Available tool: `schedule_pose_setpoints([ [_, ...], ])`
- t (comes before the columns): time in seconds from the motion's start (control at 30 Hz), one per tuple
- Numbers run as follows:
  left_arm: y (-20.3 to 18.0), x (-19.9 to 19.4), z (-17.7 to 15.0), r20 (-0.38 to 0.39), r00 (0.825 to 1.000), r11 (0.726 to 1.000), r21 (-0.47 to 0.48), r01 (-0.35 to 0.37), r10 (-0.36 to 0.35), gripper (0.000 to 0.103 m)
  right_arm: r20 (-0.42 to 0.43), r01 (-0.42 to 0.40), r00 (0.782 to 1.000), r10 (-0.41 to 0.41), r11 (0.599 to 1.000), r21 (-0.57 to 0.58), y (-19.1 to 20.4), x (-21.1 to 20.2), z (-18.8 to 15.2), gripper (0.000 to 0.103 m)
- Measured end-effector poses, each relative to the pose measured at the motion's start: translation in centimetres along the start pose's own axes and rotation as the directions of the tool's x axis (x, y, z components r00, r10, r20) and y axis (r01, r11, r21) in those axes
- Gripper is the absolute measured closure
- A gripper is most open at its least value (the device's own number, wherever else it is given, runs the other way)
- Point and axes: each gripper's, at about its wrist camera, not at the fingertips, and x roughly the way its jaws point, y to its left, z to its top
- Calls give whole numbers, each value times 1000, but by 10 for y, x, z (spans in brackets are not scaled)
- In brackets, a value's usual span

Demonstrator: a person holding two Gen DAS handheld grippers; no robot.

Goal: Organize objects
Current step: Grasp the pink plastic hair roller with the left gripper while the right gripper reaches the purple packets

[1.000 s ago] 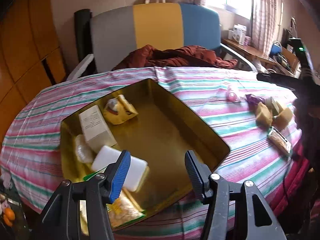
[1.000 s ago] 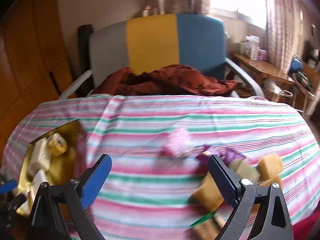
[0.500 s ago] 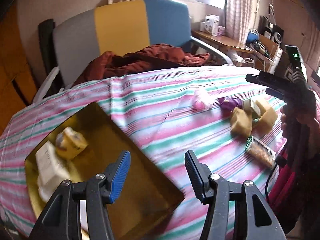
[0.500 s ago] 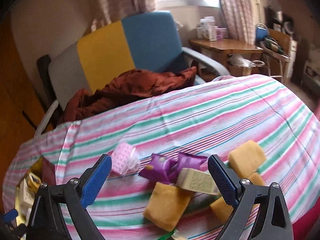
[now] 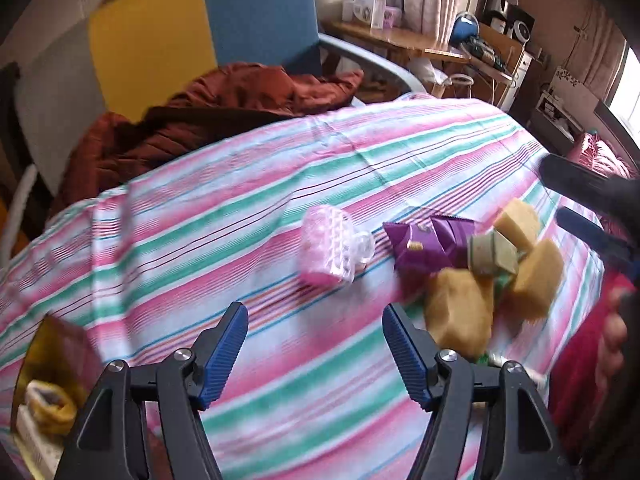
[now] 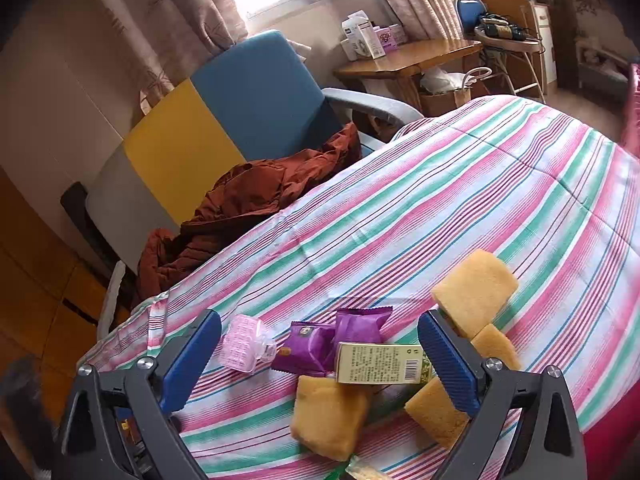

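Nothing is held: the left gripper (image 5: 315,346), swung from the tin (image 5: 60,360) at eight o'clock, is opening toward the pink clip (image 5: 328,246); the right gripper (image 6: 319,360) is spread wide.

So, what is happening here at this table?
A person is tidying snacks with a gripper in each hand. The left gripper is empty, its jaws opening, above the striped tablecloth near a pink clip. The right gripper is open over the pile: purple packets, a green box and yellow cakes. A gold tin already holds some items.
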Motion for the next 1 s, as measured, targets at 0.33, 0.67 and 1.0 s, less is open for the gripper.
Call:
schedule_pose_setpoints([
  [0.33, -12, 64, 38, -70, 997, 998, 57, 23, -19, 20, -9, -31, 999, 33, 991, 131, -25, 4, 8, 4],
  [0.67, -3, 86, 35, -111, 993, 998, 29, 46, -43, 39, -52, -31, 998, 34, 997, 70, -14, 16, 4, 3],
  [1.0, 25, -11, -8, 65, 996, 992, -104, 74, -68, 39, -177, -36, 984, 10, 989, -143, 21, 39, -15, 15],
])
